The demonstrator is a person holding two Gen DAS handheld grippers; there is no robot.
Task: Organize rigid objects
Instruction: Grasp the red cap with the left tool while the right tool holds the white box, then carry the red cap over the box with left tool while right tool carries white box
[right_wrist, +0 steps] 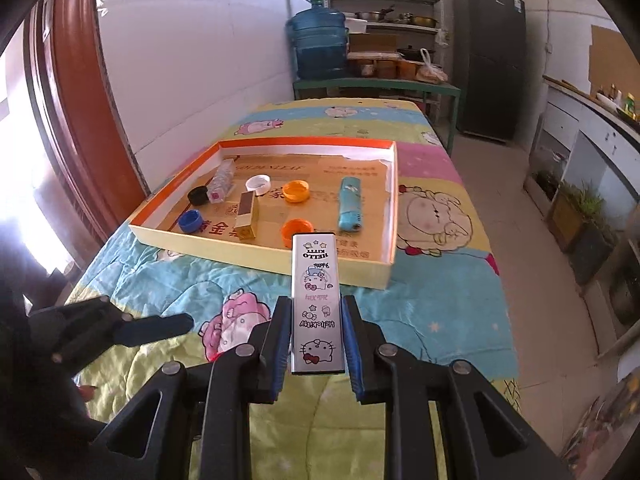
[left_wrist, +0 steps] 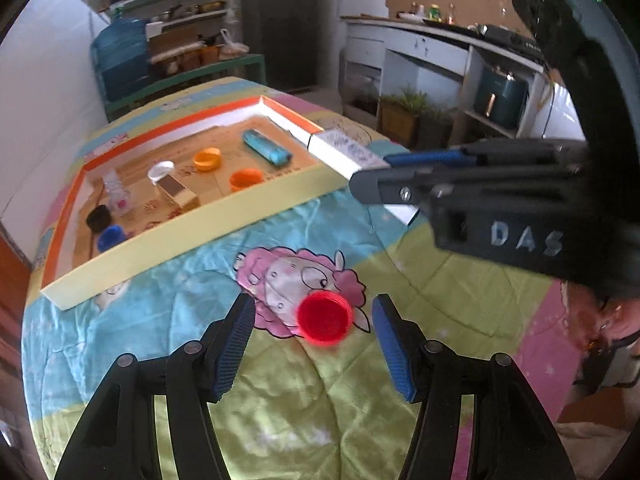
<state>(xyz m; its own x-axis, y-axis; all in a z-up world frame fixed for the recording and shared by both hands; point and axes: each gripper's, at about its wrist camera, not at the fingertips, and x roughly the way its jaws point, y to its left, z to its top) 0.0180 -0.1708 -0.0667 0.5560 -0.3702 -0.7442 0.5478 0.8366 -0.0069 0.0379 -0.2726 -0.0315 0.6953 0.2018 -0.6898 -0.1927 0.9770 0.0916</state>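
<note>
A red bottle cap lies on the cartoon quilt between the spread fingers of my left gripper, which is open and not touching it. My right gripper is shut on a long white Hello Kitty box, held just in front of the tray's near wall. In the left wrist view the same white box sticks out of the right gripper over the tray's right corner. The shallow cardboard tray with an orange rim holds a blue lighter, a gold box, a small clear bottle and several caps.
The quilt covers a table against a white wall on the left. The left gripper shows low at the left of the right wrist view. A water jug, shelves and a dark fridge stand behind; a counter and potted plants line the right side.
</note>
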